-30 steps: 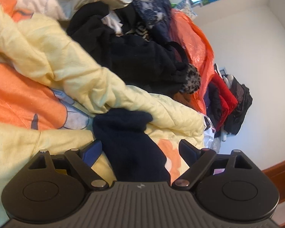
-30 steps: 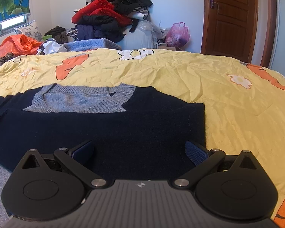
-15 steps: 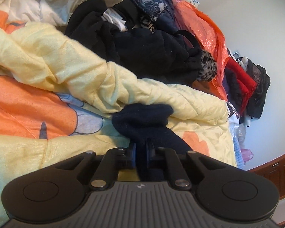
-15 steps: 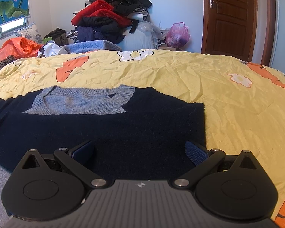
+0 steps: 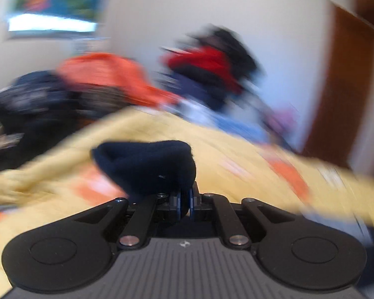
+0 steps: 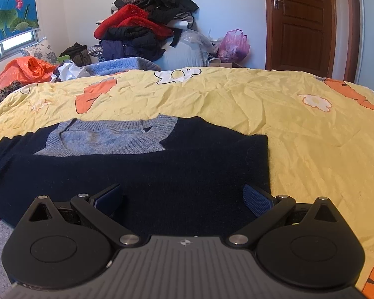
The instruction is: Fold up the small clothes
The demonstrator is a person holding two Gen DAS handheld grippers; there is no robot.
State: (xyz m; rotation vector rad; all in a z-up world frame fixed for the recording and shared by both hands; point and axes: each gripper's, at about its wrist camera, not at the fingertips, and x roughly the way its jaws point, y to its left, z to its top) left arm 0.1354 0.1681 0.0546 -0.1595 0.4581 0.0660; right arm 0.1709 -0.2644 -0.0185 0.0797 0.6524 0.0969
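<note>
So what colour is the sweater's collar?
Light grey-blue ribbed knit collar, clearest in the right wrist view.

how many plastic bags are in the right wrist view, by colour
orange plastic bag: 1
pink-purple plastic bag: 1
clear plastic bag: 1
total: 3
</note>
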